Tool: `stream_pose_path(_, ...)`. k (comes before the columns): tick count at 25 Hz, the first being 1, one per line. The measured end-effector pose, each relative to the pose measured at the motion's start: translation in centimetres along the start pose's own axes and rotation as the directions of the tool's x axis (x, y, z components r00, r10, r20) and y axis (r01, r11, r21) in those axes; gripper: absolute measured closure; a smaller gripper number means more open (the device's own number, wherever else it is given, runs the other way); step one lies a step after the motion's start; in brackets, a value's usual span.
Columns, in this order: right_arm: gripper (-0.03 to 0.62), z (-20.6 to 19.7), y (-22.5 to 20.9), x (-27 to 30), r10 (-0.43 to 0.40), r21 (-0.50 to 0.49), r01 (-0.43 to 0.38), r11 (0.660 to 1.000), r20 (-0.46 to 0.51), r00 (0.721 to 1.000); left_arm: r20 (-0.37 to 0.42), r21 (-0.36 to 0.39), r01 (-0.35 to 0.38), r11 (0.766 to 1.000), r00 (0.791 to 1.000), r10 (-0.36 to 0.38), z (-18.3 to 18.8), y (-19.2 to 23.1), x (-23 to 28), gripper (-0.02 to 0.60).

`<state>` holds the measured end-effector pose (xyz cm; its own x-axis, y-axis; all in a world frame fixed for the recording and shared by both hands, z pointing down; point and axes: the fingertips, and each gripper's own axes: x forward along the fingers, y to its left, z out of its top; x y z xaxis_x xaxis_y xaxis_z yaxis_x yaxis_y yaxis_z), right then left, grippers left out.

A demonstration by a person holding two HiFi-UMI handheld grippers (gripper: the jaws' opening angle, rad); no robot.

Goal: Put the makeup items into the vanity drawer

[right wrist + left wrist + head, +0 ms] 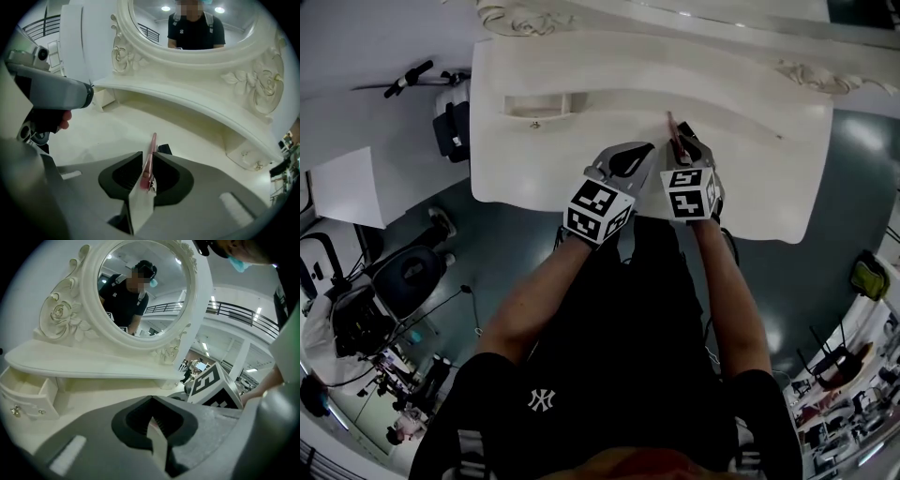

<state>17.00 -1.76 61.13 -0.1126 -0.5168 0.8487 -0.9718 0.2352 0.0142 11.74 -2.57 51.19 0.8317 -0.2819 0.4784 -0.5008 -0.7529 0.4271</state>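
- the left gripper (151, 398) is clenched with nothing in it; its two jaw tips meet and the dark pocket behind them is empty.
- the right gripper (147, 157) grasps a slim pink makeup stick (151, 150), which is pinched between the jaw tips. the stick runs out past them toward 12 o'clock, leaning slightly to 1 o'clock.
- in the head view both grippers sit side by side over the front middle of the white vanity top (750, 178), the left one just at 9 o'clock of the right one. the stick juts from the right gripper toward 12 o'clock, over the bare top.
- the vanity drawer (546, 103) stands pulled open at about 10 o'clock from the grippers, well apart from the stick. its inside shows pale, and a small knob is on its front.
- in the left gripper view the round carved mirror (140, 287) rises at 12 o'clock above a curved shelf, and the open drawer lies low at 9 o'clock.
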Motion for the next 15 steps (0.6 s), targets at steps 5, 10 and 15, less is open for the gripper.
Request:
stream_pose_path(5, 0.502, -0.4, -0.2, 1.2, -0.014, -0.037, 0.012, 0.999, -0.052, 0.999, -0.001, -0.018, -0.011, 1.0, 1.0, 0.011, -0.1, 0.8, 0.4, 0.581)
stream_pose_path(10, 0.503, -0.4, -0.2, 1.6, -0.022, -0.046, 0.018, 0.999, -0.08, 0.997, -0.001, -0.03, -0.018, 0.999, 1.0, 0.018, -0.2, 1.1, 0.3, 0.581)
stream_pose_path(15, 0.488, -0.5, -0.4, 2.1, -0.03, -0.055, 0.023, 0.998, -0.129, 0.991, 0.001, -0.041, -0.023, 0.999, 1.0, 0.023, -0.4, 1.3, 0.2, 0.581)
